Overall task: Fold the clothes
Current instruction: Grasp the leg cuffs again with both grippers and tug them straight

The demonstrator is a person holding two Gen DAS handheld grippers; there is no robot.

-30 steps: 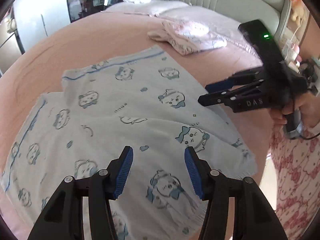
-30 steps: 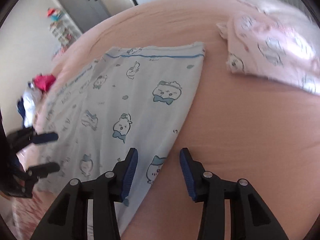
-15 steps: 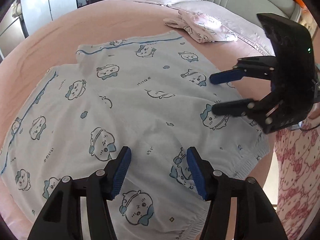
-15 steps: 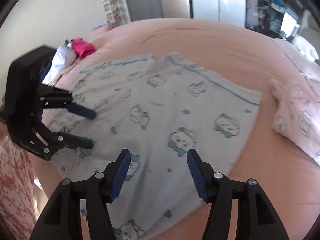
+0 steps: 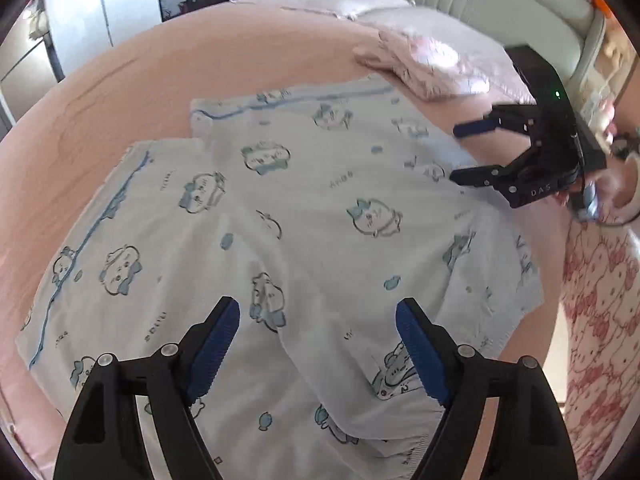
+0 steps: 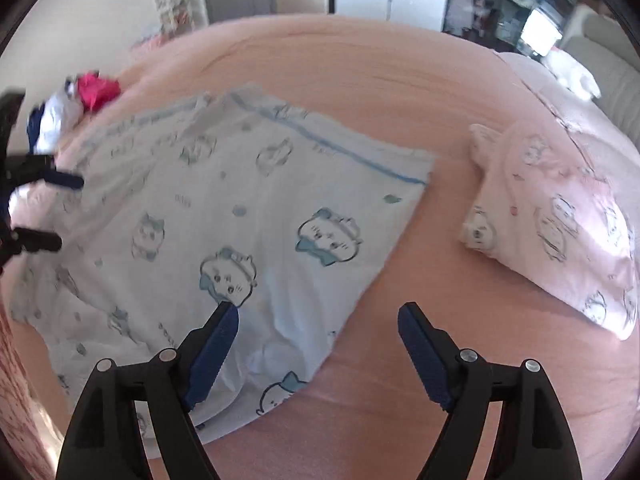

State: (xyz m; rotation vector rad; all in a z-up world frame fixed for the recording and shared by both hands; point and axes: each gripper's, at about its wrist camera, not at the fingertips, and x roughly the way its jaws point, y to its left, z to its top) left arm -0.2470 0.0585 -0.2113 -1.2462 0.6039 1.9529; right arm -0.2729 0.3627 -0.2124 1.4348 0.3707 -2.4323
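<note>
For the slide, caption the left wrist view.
Open left gripper above blue-printed pyjama shorts on pink bed; open right gripper alongside.

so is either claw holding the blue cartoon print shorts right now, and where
Nothing is held. The left claw and right claw are both open above the light blue printed garment, which lies flat on the bed.

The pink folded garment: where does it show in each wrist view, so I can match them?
Left wrist: pink folded garment lies upper right, beyond the light blue pyjama piece.
Right wrist: it lies at right, apart from the pyjama piece.
Shared landmark: the pyjama piece's blue-striped edge.
</note>
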